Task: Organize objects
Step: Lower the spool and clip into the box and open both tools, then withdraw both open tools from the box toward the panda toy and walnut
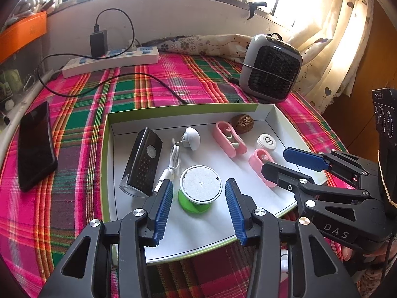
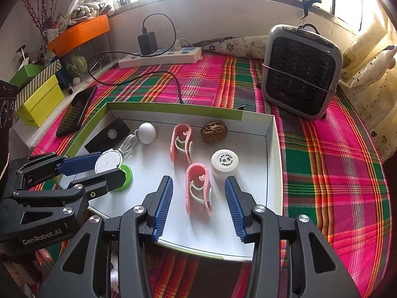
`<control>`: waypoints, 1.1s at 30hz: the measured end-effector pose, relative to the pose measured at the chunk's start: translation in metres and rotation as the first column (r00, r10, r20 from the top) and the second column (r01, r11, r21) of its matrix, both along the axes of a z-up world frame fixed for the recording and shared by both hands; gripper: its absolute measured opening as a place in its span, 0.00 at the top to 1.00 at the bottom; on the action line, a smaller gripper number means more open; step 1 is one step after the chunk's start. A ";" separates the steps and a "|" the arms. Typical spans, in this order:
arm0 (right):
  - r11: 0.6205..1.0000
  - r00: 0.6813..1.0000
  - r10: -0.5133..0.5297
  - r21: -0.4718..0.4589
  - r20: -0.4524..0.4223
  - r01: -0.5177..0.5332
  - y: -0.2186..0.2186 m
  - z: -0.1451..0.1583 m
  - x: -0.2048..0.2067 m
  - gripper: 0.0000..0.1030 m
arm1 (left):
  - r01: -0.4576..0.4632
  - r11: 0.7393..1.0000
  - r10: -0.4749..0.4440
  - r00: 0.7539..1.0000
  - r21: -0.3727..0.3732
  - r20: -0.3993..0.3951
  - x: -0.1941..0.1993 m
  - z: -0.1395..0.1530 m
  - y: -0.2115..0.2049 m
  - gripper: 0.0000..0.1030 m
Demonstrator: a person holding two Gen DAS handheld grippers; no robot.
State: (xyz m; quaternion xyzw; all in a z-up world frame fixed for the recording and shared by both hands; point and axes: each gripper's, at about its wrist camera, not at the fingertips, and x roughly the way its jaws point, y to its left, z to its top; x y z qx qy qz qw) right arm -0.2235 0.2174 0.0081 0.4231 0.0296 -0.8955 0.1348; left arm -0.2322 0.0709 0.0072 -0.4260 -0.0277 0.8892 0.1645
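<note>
On the plaid cloth [image 1: 82,114] a shallow white tray [image 1: 109,154] with green outer walls sat with its far wall toward the windowsill, and both grippers hung over its near edge. Left gripper [image 1: 198,206] had its blue pads spread, a green spool [image 1: 198,190] with a white top standing between them; neither pad touched it, and a gap showed on each side. Right gripper [image 2: 198,206] was likewise spread around a pink clip [image 2: 198,188] that lay lengthwise between its pads, free of both.

Just beside that clip, toward the right wall, stood a white-capped jar [image 2: 224,164], leaving only a narrow lane between jar and wall. A second pink clip [image 2: 181,141] lay farther back, with a brown walnut [image 2: 214,131] near the far wall. On the left half, a black lamp unit [image 1: 142,161] lay close along the left wall, a coiled white cable [image 1: 173,159] beside it, and a white dome-shaped piece [image 1: 191,137] behind the cable.

Bare tray floor lay along the near edge, under and between the two grippers, and in the middle strip between the spool and the pink clips.

Outside the tray, a black phone [image 1: 36,146] lay on the cloth to the left, well apart from the wall. A grey fan heater [image 2: 301,72] stood beyond the far right corner, and a white power strip [image 1: 109,60] ran along the back under the sill.
</note>
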 end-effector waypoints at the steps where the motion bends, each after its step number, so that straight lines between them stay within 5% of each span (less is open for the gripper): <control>1: 1.000 1.000 -0.001 -0.001 -0.002 0.001 0.001 0.001 0.001 0.56 | 0.002 1.000 -0.002 1.000 0.001 0.000 0.000 0.001 0.000 0.59; 33: 0.999 0.998 -0.038 0.002 -0.056 0.039 0.014 0.019 0.046 0.56 | 0.005 1.000 -0.005 0.999 0.002 -0.048 0.054 0.020 -0.003 0.59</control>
